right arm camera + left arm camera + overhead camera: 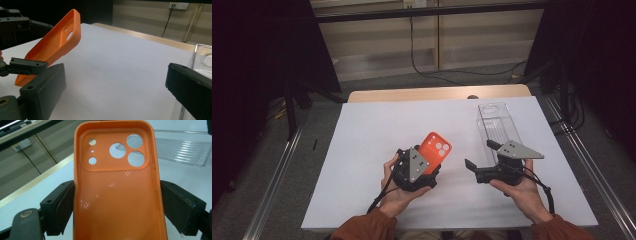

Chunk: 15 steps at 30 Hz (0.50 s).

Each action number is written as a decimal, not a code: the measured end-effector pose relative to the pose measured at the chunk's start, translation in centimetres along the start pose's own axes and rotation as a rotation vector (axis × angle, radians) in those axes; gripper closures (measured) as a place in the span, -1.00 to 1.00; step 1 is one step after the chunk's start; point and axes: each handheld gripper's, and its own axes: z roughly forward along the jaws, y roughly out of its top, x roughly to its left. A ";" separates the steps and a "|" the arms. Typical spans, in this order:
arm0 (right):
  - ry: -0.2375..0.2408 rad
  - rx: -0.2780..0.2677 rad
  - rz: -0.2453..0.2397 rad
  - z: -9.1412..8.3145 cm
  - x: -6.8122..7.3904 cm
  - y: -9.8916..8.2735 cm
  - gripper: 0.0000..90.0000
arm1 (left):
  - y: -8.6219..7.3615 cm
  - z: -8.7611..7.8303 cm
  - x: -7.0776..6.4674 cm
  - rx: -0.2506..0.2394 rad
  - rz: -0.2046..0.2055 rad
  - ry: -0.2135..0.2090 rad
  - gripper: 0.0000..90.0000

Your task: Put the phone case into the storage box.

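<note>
The orange phone case [435,148] sits clamped by its long sides in the left gripper [424,162], raised off the white sheet [372,150] that covers the counter [412,93], its camera end tilted toward 1 o'clock in the high view. In the left gripper view the fingers [61,206] press flat against both long edges of the case, spread as wide as the case itself, and the inside of the case faces the camera with its round lens holes at 12 o'clock. The right gripper [482,160] hovers near the sheet's middle with its fingers [45,92] spread wide and nothing between them, pointing toward 9 o'clock at the case. Just beyond it at 1 o'clock lies a clear plastic box [497,122], lengthwise, close to the sheet's right edge. Open sheet stretches from the case toward 9, 10 and 12 o'clock, as far as the bare wooden strip of counter along the far edge; a narrow gap lies between the two grippers. No brand, label or writing can be read on the case or the box.
</note>
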 end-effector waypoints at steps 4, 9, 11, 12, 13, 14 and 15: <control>0.021 0.006 0.011 0.3 0.2 0.2 -0.95 | 0.1 0.0 -0.3 -0.009 0.017 0.013 -0.64; 0.047 0.021 0.039 0.8 0.5 0.5 -0.94 | -0.2 0.6 -0.8 -0.006 0.044 0.039 -0.64; 0.048 0.028 0.032 0.9 0.6 0.7 -0.94 | -0.3 0.7 -0.9 -0.010 0.053 0.048 -0.63; 0.044 0.035 0.030 1.0 0.7 0.8 -0.93 | -0.2 0.7 -1.0 -0.020 0.059 0.052 -0.63; 0.045 0.045 0.036 1.0 0.8 0.9 -0.92 | -0.2 0.7 -1.1 -0.021 0.066 0.057 -0.64; 0.051 0.055 0.039 1.1 0.8 1.0 -0.92 | -0.2 0.7 -1.1 -0.030 0.067 0.060 -0.63; 0.062 0.063 0.044 1.2 0.8 1.2 -0.90 | -0.2 0.7 -1.2 -0.032 0.069 0.063 -0.64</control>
